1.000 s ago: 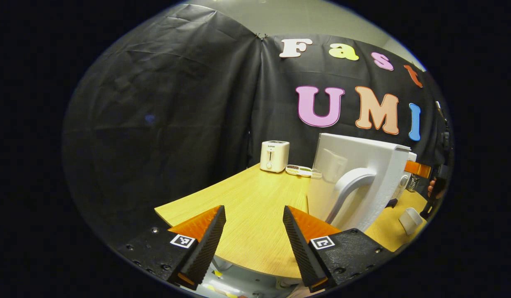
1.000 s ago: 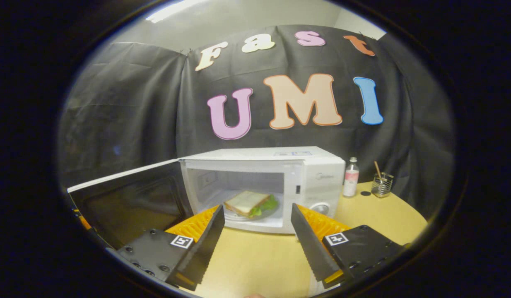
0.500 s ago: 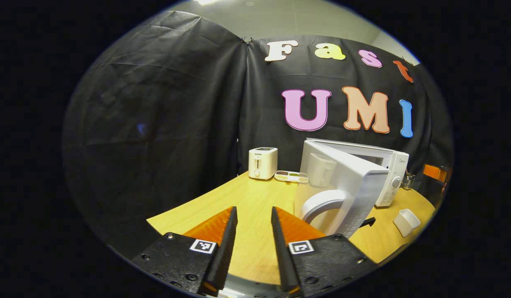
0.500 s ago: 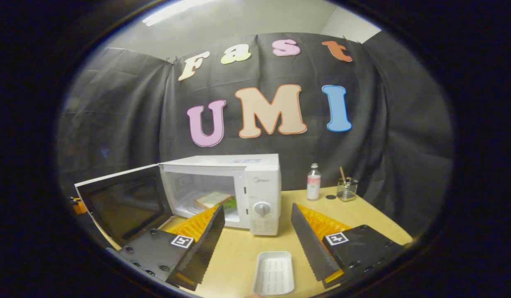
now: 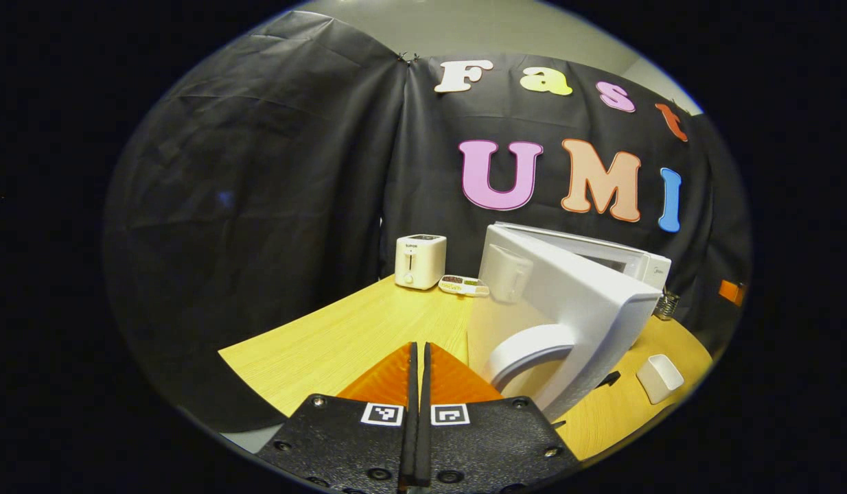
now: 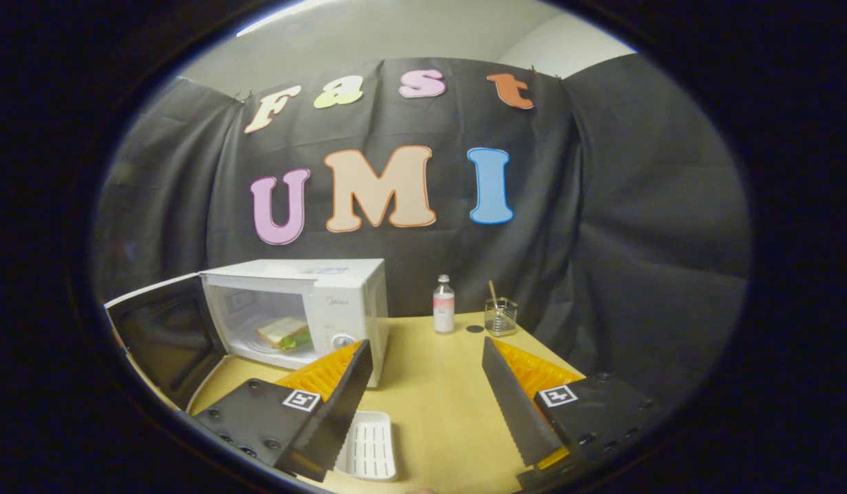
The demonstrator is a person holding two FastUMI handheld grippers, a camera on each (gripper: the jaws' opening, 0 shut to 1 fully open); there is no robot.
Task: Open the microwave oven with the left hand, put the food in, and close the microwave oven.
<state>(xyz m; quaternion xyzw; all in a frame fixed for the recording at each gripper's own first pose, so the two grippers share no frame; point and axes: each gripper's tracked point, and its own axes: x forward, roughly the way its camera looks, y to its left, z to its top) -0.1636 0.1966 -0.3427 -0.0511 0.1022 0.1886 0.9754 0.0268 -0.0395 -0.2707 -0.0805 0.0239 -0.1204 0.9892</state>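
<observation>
On the tabletop (image 6: 430, 384): microwave oven (image 6: 327, 302), door (image 5: 567, 309) swung wide, sandwich (image 6: 283, 334) already inside on its plate, so only closing remains. Left tongs (image 5: 416, 384) clenched on nothing beside the door handle (image 5: 526, 346), seemingly readied to push. Right tongs (image 6: 427, 405) released, clear of the oven, above a white tray (image 6: 368, 446).

We record the left gripper (image 5: 417, 357): two wedge-shaped fingers (image 5: 389, 381) with ribbed outer faces and toothed inner edges, each mounted on a flat black block studded with round screws and bearing one small square black-and-white tag near the finger root. We record the right gripper (image 6: 427, 391) as the same build: two tapering ribbed fingers (image 6: 341, 384) with saw-toothed inner faces, black screw-studded mounting blocks, and one square coded tag on each block.
</observation>
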